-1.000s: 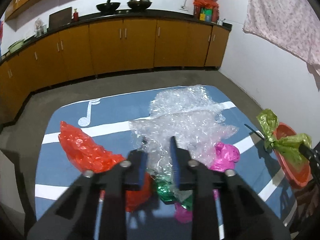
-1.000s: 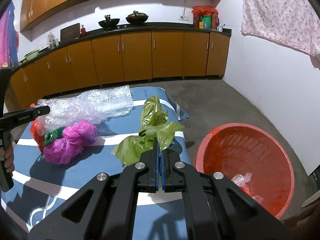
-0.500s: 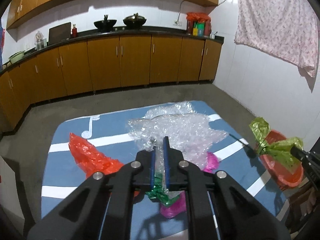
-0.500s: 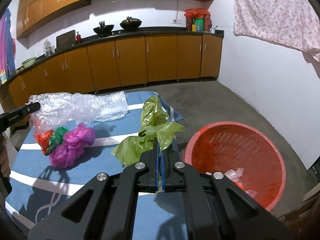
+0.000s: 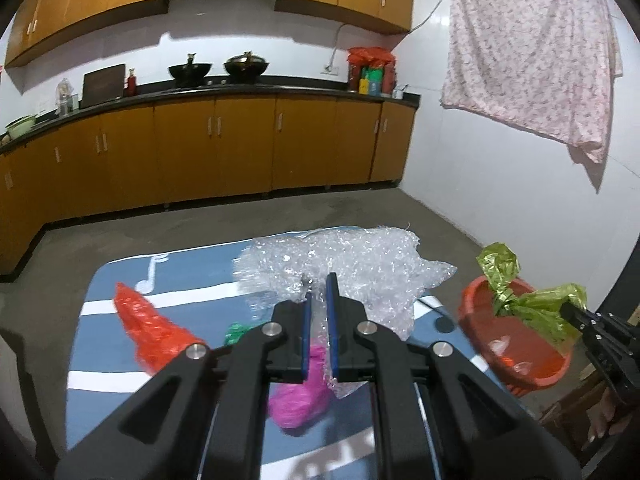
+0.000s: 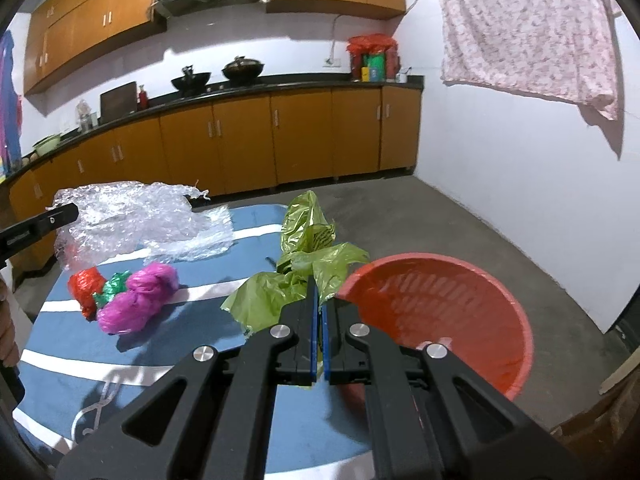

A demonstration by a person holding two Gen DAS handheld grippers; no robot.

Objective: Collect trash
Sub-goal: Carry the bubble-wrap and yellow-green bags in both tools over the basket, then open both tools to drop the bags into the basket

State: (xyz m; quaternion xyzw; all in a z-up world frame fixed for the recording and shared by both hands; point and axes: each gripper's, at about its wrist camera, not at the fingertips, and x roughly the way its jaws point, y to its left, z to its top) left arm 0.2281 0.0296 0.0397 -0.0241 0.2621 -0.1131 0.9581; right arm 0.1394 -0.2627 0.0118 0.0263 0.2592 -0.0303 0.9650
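My left gripper (image 5: 318,296) has its fingers clenched on the clear crumpled bubble wrap sheet (image 5: 352,264), lifted above the blue striped mat (image 5: 100,344). My right gripper (image 6: 319,304) pinches the thin green plastic bag (image 6: 304,272) beside the round red plastic basin (image 6: 460,304). Both are light, soft and slippery, so I judge a bunched fold is the best place to hold.

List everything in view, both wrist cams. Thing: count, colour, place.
bubble wrap: 1, clear, lifted over the mat, pinched by left gripper
green bag: 1, olive green, pinched by right gripper beside the basin
magenta bag: 1, magenta, on mat
red bag: 1, red, on mat
small green bag: 1, dark green, between red and magenta bags
basin: 1, red, on floor right of mat, scraps inside
mat: 1, blue with white stripes, floor
left gripper: 1, black, shut
right gripper: 1, black, shut
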